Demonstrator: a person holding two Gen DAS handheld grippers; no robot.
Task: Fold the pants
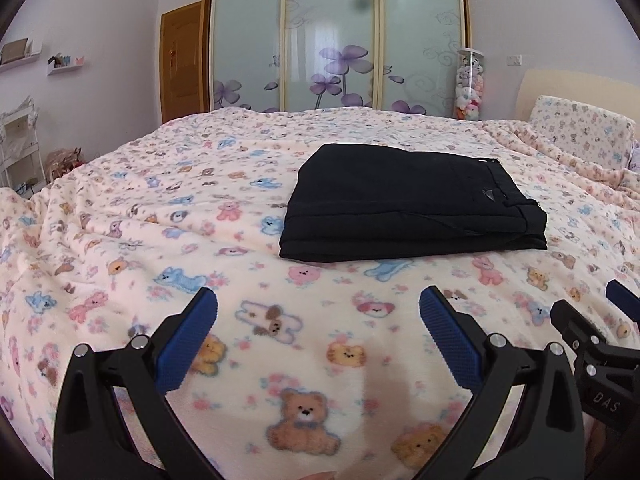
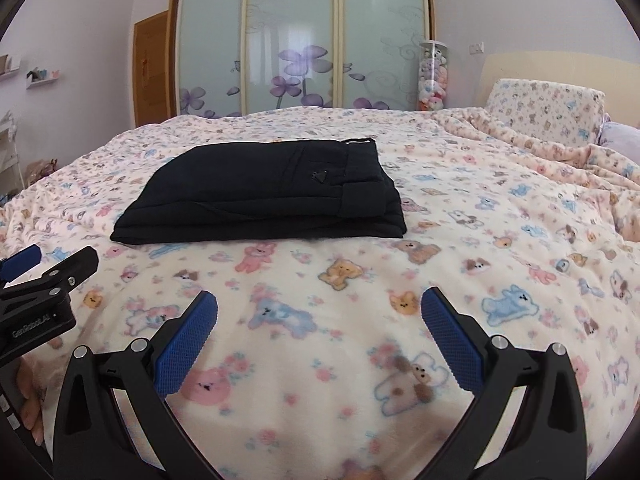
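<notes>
Black pants point(image 1: 408, 200) lie folded in a flat rectangle on the bed, waistband to the right. They also show in the right wrist view point(image 2: 264, 192). My left gripper point(image 1: 318, 312) is open and empty, above the blanket in front of the pants and apart from them. My right gripper point(image 2: 319, 312) is open and empty too, in front of the pants and to their right. The right gripper shows at the right edge of the left wrist view point(image 1: 592, 344), and the left gripper shows at the left edge of the right wrist view point(image 2: 44, 280).
The bed is covered by a cream blanket with animal prints point(image 1: 160, 240). A pillow point(image 2: 548, 108) and headboard are at the far right. A sliding wardrobe point(image 1: 336, 36) and a tube of plush toys point(image 1: 470, 84) stand behind the bed. Shelves are on the left wall.
</notes>
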